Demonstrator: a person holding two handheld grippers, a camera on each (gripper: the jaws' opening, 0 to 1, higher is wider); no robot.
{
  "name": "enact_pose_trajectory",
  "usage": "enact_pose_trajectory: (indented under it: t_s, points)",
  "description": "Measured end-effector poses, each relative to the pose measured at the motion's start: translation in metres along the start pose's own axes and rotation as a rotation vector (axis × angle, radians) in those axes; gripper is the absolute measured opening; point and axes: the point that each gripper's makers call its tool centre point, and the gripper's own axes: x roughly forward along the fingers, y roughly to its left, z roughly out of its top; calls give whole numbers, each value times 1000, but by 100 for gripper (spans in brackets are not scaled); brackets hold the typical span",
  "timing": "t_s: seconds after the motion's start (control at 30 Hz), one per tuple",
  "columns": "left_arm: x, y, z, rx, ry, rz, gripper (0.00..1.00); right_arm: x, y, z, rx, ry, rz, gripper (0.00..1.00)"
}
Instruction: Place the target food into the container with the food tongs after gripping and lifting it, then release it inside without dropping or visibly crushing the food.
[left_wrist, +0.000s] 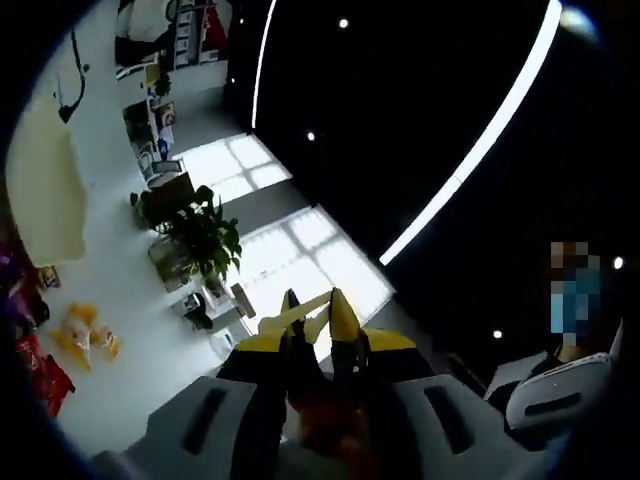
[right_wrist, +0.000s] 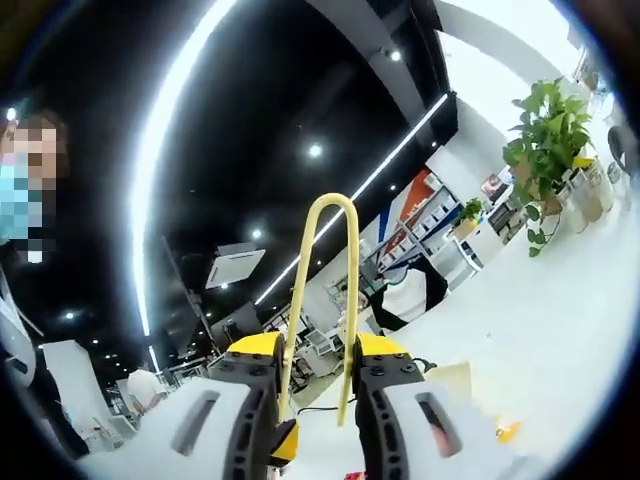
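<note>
The right gripper (right_wrist: 318, 375) is clamped on yellow tongs (right_wrist: 322, 290) rising between its fingers, while the left gripper's (left_wrist: 315, 310) fingers sit nearly together.

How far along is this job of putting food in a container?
Nothing looks done yet: both views face the ceiling. In hand: the right tongs are shut on the yellow food-tong loop, which points upward. The left tongs point past a plant; I cannot tell their grip. Still left: gripping the food, lifting it and releasing it in the container.
</note>
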Motion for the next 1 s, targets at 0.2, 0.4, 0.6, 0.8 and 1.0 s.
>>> enact_pose_trajectory:
  t_s: [0.2, 0.4, 0.6, 0.8, 1.0]
  points:
    - [-17, 9, -8, 345, 208, 188, 40, 0, -7, -2, -62, 26, -23, 23]
    - [-28, 18, 5, 568, 279, 327, 43, 2, -9, -5, -80, 44, -23, 23]
    - [-46, 29, 26, 800, 339, 499, 49, 3, -9, -7, -102, 55, -16, 23]
    - [-65, 34, 39, 922, 324, 625, 67, 2, -11, -3, -122, 50, -11, 23]
    - [-76, 30, 52, 1054, 294, 717, 100, 1, -13, -5, -151, 67, -16, 24]
